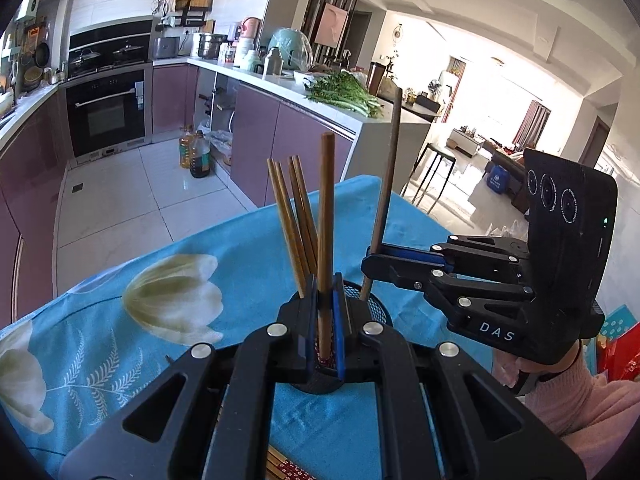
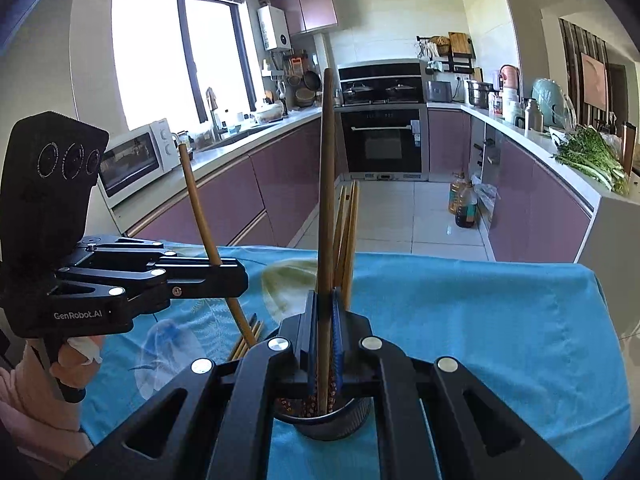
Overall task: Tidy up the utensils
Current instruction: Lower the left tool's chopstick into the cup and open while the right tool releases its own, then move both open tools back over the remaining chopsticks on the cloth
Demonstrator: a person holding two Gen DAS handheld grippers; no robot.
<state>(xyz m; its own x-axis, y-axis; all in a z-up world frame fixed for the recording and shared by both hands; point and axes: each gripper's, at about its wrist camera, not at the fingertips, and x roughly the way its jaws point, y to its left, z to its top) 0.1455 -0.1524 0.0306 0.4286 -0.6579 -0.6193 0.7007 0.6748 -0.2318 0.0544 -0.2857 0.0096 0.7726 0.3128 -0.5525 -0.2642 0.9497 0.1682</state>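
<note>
Chopstick upright in closed left tongs, second chopstick upright in closed right tongs

Between your left gripper's matt black plastic jaws you hold a smooth brown wooden chopstick. Blue rubbery pads line the jaws, with shiny metal screws behind them. Your right gripper looks the same, and its chopstick is darker wood. Just under both sets of jaws sits a black metal mesh cup. Below it lies a soft blue cloth with printed flowers. Your sleeve is fuzzy pink knit.
</note>
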